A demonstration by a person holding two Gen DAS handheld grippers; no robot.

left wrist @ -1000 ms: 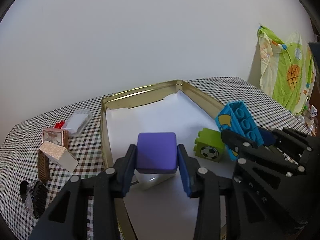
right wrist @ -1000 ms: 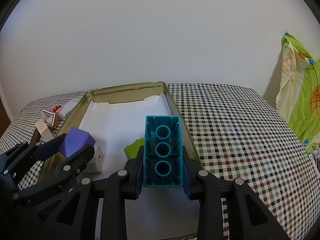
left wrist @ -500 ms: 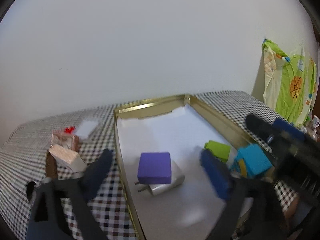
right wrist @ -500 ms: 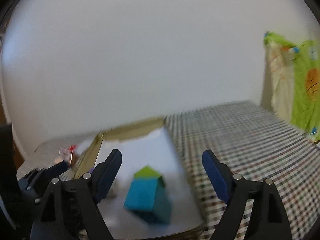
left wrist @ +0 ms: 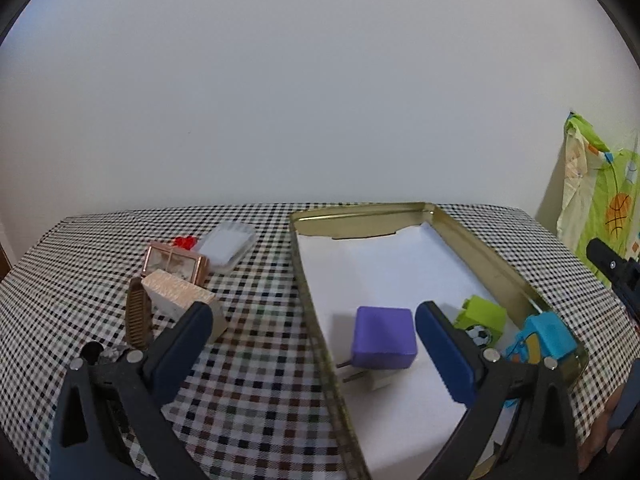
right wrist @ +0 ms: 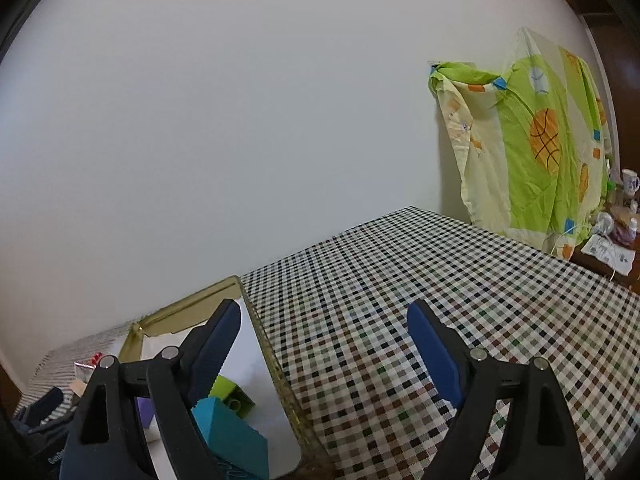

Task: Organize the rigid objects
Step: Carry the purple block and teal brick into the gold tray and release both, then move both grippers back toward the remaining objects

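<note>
A gold tray (left wrist: 360, 220) lined with white paper holds a purple block (left wrist: 384, 336) that rests on a white plug adapter (left wrist: 378, 382). A green football brick (left wrist: 480, 322) and a blue brick (left wrist: 544, 338) lie at the tray's right wall. My left gripper (left wrist: 312, 320) is open and straddles the tray's left wall, nothing between its pads. My right gripper (right wrist: 324, 312) has its jaws opening over the checked cloth just right of the tray rim (right wrist: 188, 308), with nothing between them. Behind its left finger lie the blue brick (right wrist: 236, 440), the green brick (right wrist: 234, 398) and the purple block (right wrist: 144, 410).
Left of the tray lie a clear plastic box (left wrist: 228, 246), a rose-gold framed case (left wrist: 176, 264), a beige block (left wrist: 180, 300), a brown comb (left wrist: 138, 316) and small red bits (left wrist: 185, 242). A green patterned cloth (right wrist: 532, 140) hangs at the far right.
Both grippers opened and drew back. The purple block now lies on the adapter and the blue brick beside the green one in the tray. The right gripper swung right, over the cloth.
</note>
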